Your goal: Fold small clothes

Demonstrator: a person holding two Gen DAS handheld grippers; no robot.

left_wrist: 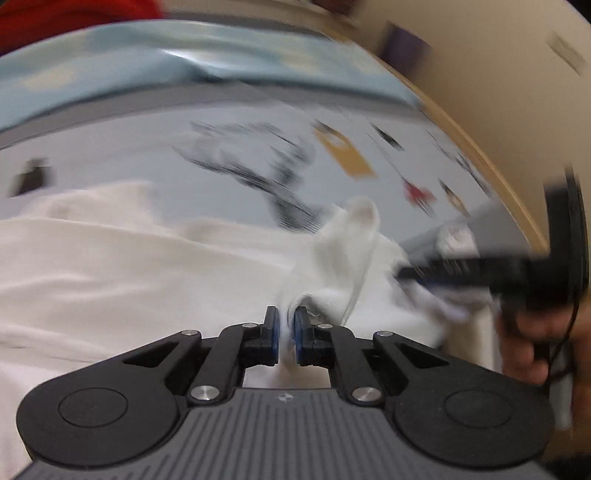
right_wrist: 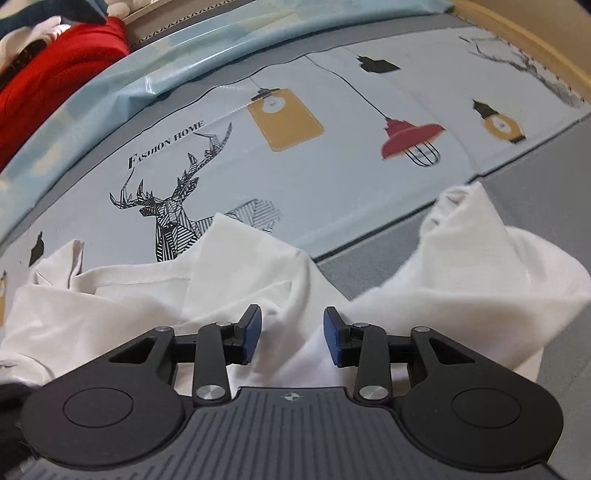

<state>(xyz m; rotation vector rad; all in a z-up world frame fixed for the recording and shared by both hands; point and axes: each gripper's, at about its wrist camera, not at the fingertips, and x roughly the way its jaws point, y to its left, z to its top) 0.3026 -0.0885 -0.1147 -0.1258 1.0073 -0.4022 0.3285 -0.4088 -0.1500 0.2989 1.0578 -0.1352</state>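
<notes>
A white garment (left_wrist: 110, 280) lies crumpled on the printed cloth. In the left wrist view, which is blurred, my left gripper (left_wrist: 286, 328) is shut on a raised fold of this garment, and the cloth runs up from the blue pads to a peak (left_wrist: 360, 214). The right gripper's black body (left_wrist: 461, 266) shows at the right edge, held by a hand (left_wrist: 524, 350). In the right wrist view, my right gripper (right_wrist: 291, 330) stands open just over the white garment (right_wrist: 461, 277). Fabric lies below the gap between its blue pads (right_wrist: 253, 332), which do not press on it.
The table is covered by a pale blue-grey cloth (right_wrist: 332, 177) printed with a deer (right_wrist: 166, 218) and hanging lamps (right_wrist: 406, 140). A red garment (right_wrist: 55, 74) lies at the far left, with a light blue sheet (right_wrist: 166, 70) beside it. A wooden edge (right_wrist: 517, 22) runs along the far right.
</notes>
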